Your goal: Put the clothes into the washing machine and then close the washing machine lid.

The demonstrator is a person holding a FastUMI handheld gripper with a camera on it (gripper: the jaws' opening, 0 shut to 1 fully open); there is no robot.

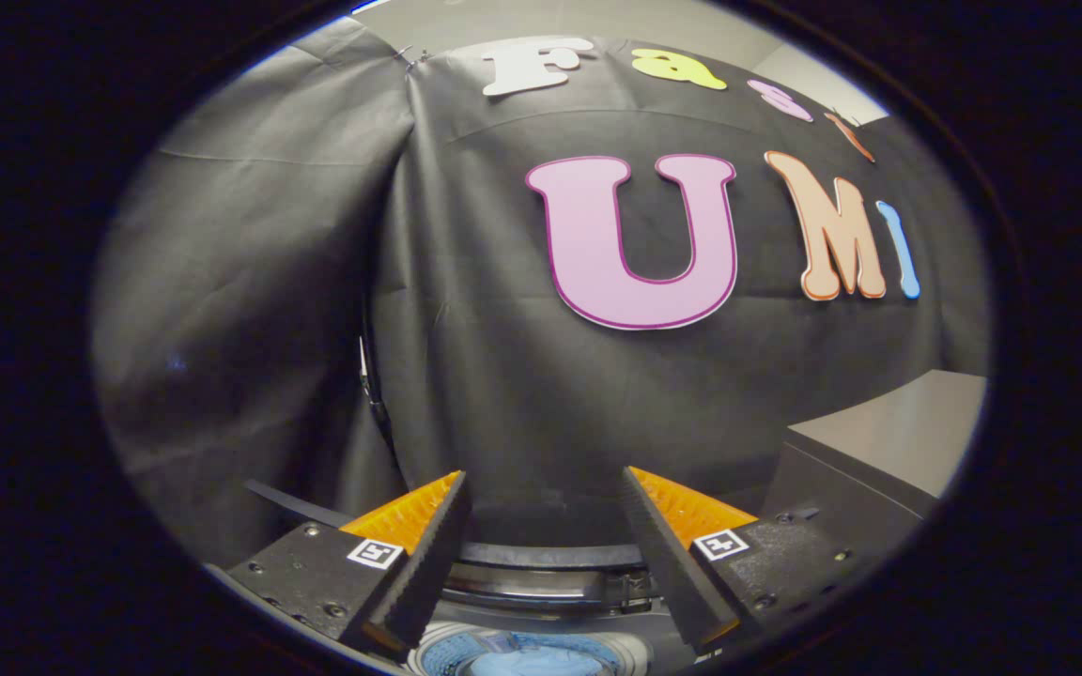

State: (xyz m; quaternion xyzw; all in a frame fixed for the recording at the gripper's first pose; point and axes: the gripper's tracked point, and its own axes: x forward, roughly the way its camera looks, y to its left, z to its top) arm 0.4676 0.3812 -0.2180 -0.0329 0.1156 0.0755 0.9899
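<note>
The gripper (546, 512) has its fingers (428, 554) spread apart with nothing between them. Below and between them, near their bases, the washer (541, 582) stands open, with blue clothes (532, 657) inside its drum. A grey desk (888, 441) stands to the right.

The booth wall (503, 376) is matt, creased black cloth; the washing machine's rim (541, 559) looks glossy plastic; blue cloth (532, 662) lies soft inside.
</note>
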